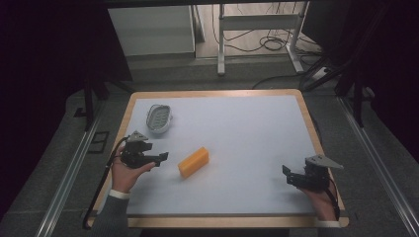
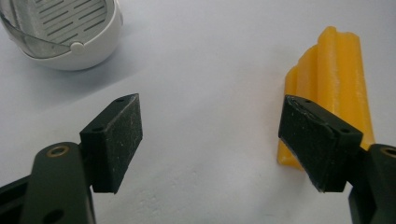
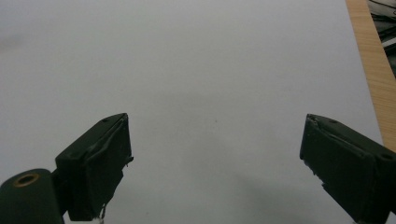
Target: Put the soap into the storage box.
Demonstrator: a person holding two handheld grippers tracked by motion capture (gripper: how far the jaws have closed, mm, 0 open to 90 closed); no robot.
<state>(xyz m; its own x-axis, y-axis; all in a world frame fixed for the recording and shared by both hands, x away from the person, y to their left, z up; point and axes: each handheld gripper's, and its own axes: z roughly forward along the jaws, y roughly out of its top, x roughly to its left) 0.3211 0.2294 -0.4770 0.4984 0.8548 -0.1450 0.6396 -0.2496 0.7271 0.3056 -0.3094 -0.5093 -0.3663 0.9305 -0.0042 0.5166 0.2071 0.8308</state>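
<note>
The left tongs (image 1: 160,157) hung low at the left of the high view, jaws spread wide and empty, nosing toward the orange bar (image 1: 193,162) that lay flat on the white worktop (image 1: 247,138) just left of centre. In the left gripper view the orange bar (image 2: 329,84) sat off at the right of the frame, its near end tucked behind the right-hand jaw rather than between the two. That was the worry: closing from there, the jaws looked likely to catch nothing, or to clip one corner and skid the bar across the smooth sheet. The bar's ridged, waxy-looking faces might also have slipped under a skewed pinch.

The white slotted dish (image 1: 158,118) waited in the upper left of the high view, well apart from the bar; a wide swing could have knocked it. The right tongs (image 1: 289,175) rested near the lower right of that view, jaws spread over bare worktop, empty and too far off to steady anything.
</note>
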